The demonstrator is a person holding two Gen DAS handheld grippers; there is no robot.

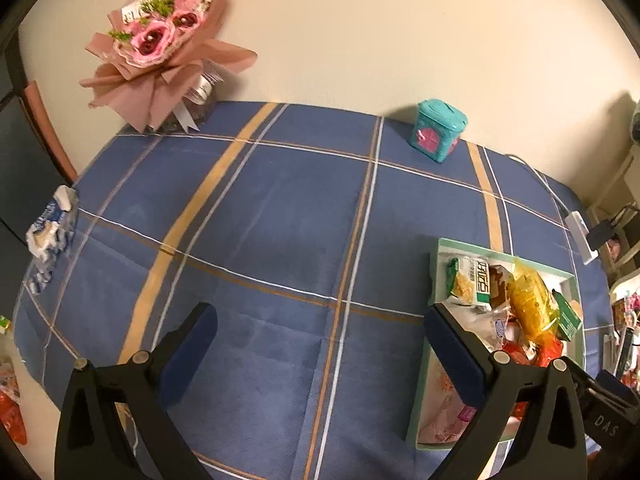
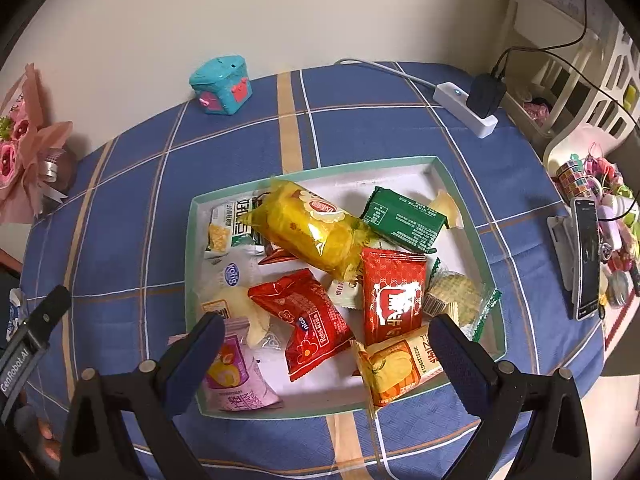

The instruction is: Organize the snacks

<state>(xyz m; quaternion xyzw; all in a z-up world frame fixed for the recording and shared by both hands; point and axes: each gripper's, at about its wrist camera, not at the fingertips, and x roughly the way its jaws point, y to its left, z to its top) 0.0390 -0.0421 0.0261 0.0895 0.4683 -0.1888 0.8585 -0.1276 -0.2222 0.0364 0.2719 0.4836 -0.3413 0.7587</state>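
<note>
A shallow teal-rimmed box (image 2: 191, 240) lies on the blue plaid tablecloth (image 1: 280, 220) and holds several snack packets. Among them are a yellow bag (image 2: 316, 228), a green packet (image 2: 404, 220) and a red packet (image 2: 392, 292). My right gripper (image 2: 326, 322) hangs open just above the box's near half, with nothing between its fingers. My left gripper (image 1: 320, 311) is open over bare cloth to the left of the box (image 1: 472, 246), its right finger (image 1: 452, 352) beside the box's left wall. A pink packet (image 2: 236, 376) leans on the box's near left corner.
By the far wall stand a teal toy box (image 1: 438, 130) and a pink bouquet (image 1: 160, 48). A white power strip (image 2: 464, 108) with a cable lies at the far right. A phone on a stand (image 2: 586, 256) and small clutter crowd the right edge. A tissue pack (image 1: 52, 228) sits at the left edge.
</note>
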